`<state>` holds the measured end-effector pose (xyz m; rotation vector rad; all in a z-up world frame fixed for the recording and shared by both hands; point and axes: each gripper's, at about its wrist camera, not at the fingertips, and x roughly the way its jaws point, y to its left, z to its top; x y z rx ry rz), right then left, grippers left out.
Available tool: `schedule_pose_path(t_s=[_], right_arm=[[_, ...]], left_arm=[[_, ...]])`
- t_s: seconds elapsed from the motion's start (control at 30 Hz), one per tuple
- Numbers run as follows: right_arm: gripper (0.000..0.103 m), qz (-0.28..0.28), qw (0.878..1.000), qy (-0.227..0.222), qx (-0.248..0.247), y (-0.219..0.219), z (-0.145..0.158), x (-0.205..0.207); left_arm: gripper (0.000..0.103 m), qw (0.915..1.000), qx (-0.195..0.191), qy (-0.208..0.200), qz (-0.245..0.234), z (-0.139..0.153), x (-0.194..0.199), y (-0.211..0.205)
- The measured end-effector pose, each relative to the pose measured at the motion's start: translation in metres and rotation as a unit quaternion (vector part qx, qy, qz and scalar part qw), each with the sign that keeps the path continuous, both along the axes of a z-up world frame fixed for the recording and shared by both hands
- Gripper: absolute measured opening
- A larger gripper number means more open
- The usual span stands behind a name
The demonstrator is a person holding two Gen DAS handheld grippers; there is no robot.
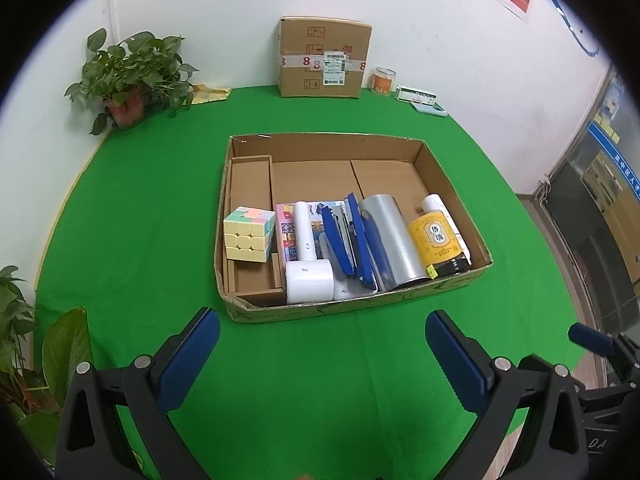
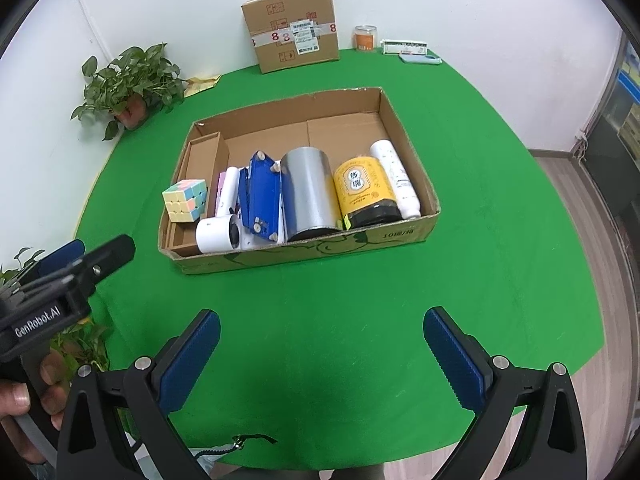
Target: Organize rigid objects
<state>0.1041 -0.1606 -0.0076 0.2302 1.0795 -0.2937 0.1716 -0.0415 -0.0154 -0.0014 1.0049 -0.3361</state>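
Both grippers are hovering over the green table [image 1: 120, 216] with nothing held: the left gripper [image 1: 322, 340] and right gripper [image 2: 322, 338] each spread wide apart. Ahead of them the tray [image 1: 452, 284] is sitting, holding a cube [image 1: 249, 233] at its left, then a white tool [image 1: 308, 276], blue stapler [image 1: 340, 240], silver can [image 1: 390, 236] and yellow bottle [image 1: 438, 240] side by side.

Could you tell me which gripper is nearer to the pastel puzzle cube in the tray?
Left. The left gripper hovers open just in front of the tray, slightly right of the cube. The right gripper sits farther back and farther right.
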Motion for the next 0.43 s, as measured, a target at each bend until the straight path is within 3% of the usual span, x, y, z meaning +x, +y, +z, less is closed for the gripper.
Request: schedule_pose_path(t_s=[0.17, 0.43], right_arm=[[0.102, -0.001, 1.0, 0.012, -0.008, 0.003, -0.003, 0.005], [0.102, 0.031, 0.999, 0.017, -0.031, 0.017, -0.002, 0.015]], left_arm=[[0.102, 0.9998, 0.001, 0.01, -0.015, -0.002, -0.001, -0.009], [0.102, 0.9999, 0.004, -0.008, 0.013, 0.004, -0.001, -0.004]])
